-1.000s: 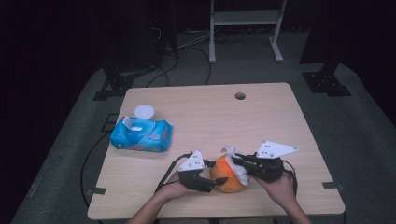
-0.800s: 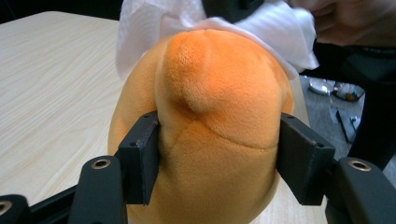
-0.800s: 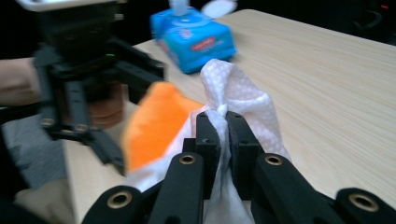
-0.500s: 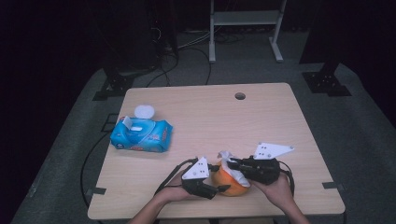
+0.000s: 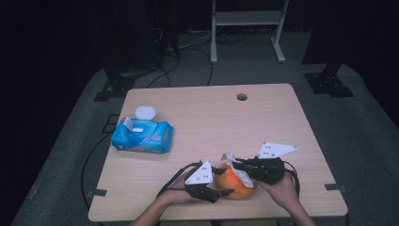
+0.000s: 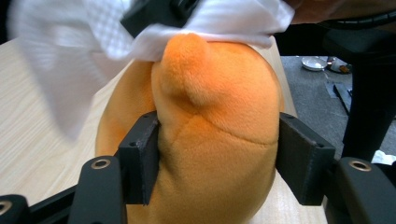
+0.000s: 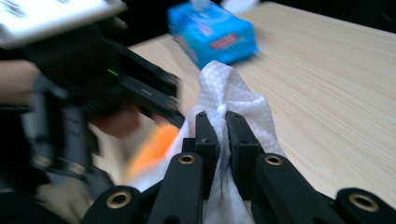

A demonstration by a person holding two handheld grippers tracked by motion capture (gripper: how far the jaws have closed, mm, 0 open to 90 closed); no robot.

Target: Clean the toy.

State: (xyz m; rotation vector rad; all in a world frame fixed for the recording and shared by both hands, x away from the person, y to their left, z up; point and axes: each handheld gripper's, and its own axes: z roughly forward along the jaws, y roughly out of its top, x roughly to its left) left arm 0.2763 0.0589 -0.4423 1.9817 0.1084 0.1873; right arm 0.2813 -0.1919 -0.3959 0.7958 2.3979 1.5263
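Note:
An orange plush toy (image 5: 234, 184) lies near the table's front edge. My left gripper (image 5: 221, 182) is shut on it: in the left gripper view both black pads (image 6: 140, 161) press into the orange plush toy (image 6: 215, 140) from either side. My right gripper (image 5: 235, 165) is shut on a white wet wipe (image 5: 237, 165), which drapes over the top of the toy. In the right gripper view the wipe (image 7: 229, 100) is bunched between the closed jaws, my right gripper (image 7: 223, 126) pointing toward the left gripper's body (image 7: 93, 84). The wipe (image 6: 154, 23) also hangs across the toy's top in the left gripper view.
A blue pack of wet wipes (image 5: 142, 134) with its white lid flipped open lies at the table's left; it also shows as the blue pack (image 7: 212, 35). The wooden table (image 5: 226, 122) has a small round hole (image 5: 242, 97) near its far edge. A white metal stand (image 5: 247, 19) is behind.
The right gripper with the wipe has shifted slightly over the toy's top; the left gripper has kept its hold on the toy and barely moved.

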